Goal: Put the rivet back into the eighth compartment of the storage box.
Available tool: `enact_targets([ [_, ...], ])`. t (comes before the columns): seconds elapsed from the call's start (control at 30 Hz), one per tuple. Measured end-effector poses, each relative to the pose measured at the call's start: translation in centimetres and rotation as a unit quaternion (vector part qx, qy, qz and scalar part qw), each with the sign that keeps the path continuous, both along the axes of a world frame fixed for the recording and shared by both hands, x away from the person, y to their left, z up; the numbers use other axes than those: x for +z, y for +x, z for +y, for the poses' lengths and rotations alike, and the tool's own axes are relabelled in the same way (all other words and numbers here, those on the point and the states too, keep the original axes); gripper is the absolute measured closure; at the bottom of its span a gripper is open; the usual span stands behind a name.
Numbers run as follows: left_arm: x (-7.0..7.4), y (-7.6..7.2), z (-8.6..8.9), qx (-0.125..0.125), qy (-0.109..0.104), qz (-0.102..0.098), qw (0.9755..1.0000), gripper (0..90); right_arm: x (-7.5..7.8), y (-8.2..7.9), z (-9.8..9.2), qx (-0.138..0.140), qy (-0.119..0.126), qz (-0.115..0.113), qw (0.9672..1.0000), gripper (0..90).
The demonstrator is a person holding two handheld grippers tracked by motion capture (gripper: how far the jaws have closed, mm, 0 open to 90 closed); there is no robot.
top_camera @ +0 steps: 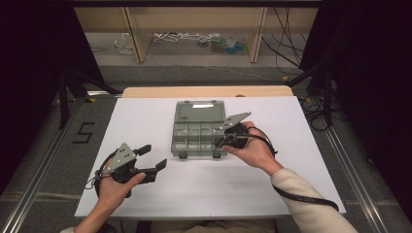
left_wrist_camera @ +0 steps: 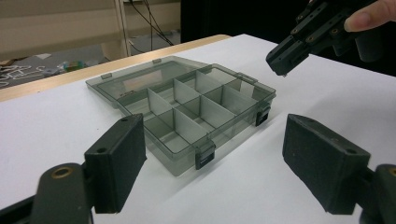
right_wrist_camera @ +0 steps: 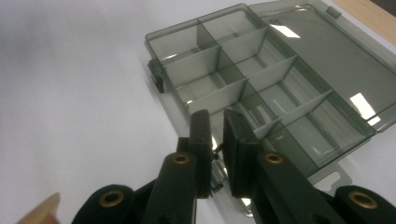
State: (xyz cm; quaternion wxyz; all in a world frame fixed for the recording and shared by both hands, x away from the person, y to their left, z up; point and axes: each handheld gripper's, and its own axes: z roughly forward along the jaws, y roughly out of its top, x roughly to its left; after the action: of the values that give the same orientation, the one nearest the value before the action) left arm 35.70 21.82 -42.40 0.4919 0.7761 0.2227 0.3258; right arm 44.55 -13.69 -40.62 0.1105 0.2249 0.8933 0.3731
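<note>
open organizer box (left_wrist_camera: 187, 100) lies beyond spread left gripper (left_wrist_camera: 212, 161) jaws.

My overhead light falls evenly on the white surface (top_camera: 145, 126), with darkness at both sides. Glare streaks the clear box lid (right_wrist_camera: 322, 51), and the nearest gripper parts look soft.

Wide bare table (top_camera: 145, 121) on the left and along the near edge, easy passage there. Mid-table, the open compartment box (top_camera: 199, 136) blocks the way, lid flat on its far side. The right gripper (top_camera: 219, 141) crowds the box's near right corner; the left gripper (top_camera: 151, 158) hovers near left.
</note>
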Motion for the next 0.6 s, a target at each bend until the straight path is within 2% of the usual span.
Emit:
enact_targets([
  [0.07,0.0,0.0,0.0,0.001,0.000,-0.001,1.0000,21.0,0.1,0.2,-0.1,-0.001,0.004,0.001,1.0000,83.0],
  [0.1,0.0,0.0,0.0,0.000,0.000,0.000,1.0000,21.0,0.1,0.4,-0.2,-0.004,0.007,-0.007,0.9999,83.0],
  [0.13,0.0,0.0,0.0,0.000,0.000,0.000,1.0000,21.0,0.2,0.4,-0.3,-0.004,0.004,0.003,1.0000,83.0],
  [0.17,0.0,0.0,0.0,0.000,0.000,0.001,1.0000,21.0,0.2,0.6,-0.3,-0.009,0.009,-0.006,0.9999,83.0],
  [0.2,0.0,0.0,0.0,0.000,0.000,0.000,1.0000,21.0,0.2,0.7,-0.5,-0.005,0.006,-0.002,1.0000,83.0],
  [0.37,0.0,0.0,-0.1,0.000,0.000,0.000,1.0000,21.0,0.0,1.1,-0.7,-0.025,0.013,-0.005,0.9996,83.0],
  [0.4,0.0,0.0,-0.1,0.000,0.000,0.000,1.0000,21.1,0.1,1.2,-0.9,-0.020,0.011,-0.002,0.9997,83.0],
  [0.53,0.0,0.0,0.0,0.000,0.000,0.000,1.0000,21.0,-0.1,1.5,-1.0,-0.032,0.017,-0.010,0.9993,83.0],
  [0.57,0.0,0.0,0.0,0.000,-0.001,0.001,1.0000,21.1,0.0,1.6,-1.1,-0.030,0.012,-0.004,0.9995,83.0],
  [0.6,0.0,0.0,0.0,0.000,-0.001,0.000,1.0000,21.1,-0.1,1.7,-1.0,-0.034,0.019,-0.007,0.9992,83.0],
])
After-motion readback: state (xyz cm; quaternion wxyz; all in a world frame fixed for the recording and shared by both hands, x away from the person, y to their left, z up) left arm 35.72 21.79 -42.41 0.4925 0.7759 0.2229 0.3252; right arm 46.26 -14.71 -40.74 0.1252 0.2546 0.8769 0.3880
